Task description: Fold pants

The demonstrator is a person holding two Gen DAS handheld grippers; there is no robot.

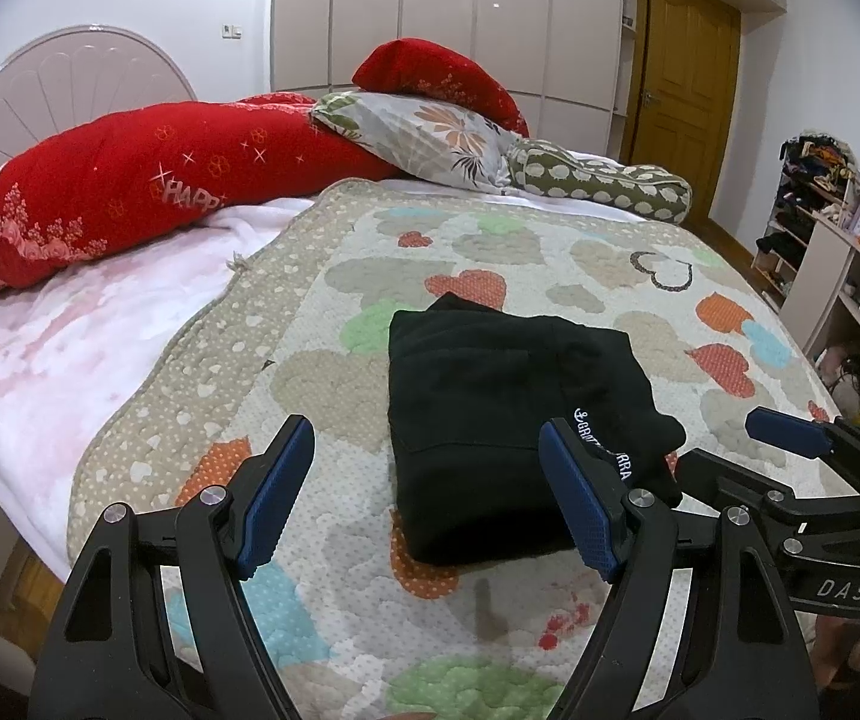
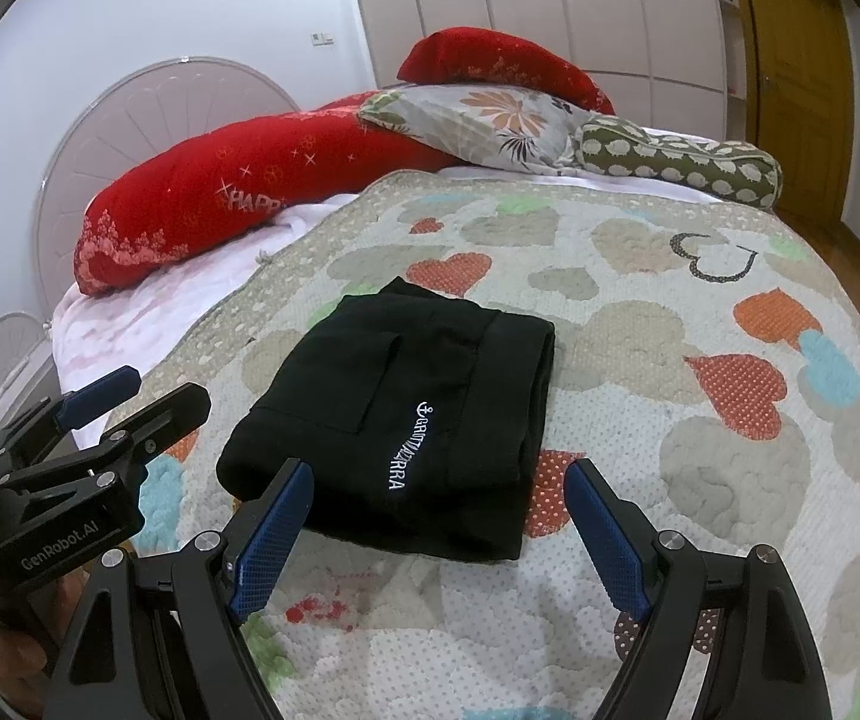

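Observation:
Black pants (image 1: pixel 490 420) lie folded into a compact stack on the heart-patterned quilt (image 1: pixel 322 360), white lettering on top. My left gripper (image 1: pixel 427 492) hovers open just in front of the stack, nothing between its blue pads (image 1: pixel 277 498). In the right wrist view the same pants (image 2: pixel 406 414) sit ahead of my right gripper (image 2: pixel 439 531), which is open and apart from the cloth. The right gripper (image 1: pixel 724 450) also shows at the right edge of the left wrist view, and the left gripper (image 2: pixel 148 393) at the left edge of the right wrist view.
Red pillows (image 1: pixel 130 192), a floral pillow (image 1: pixel 430 132) and a spotted bolster (image 1: pixel 604 186) line the head of the bed. A pink blanket (image 1: pixel 58 348) lies at the left. Shelves (image 1: pixel 838 264) stand to the right, a wooden door (image 1: pixel 682 78) behind.

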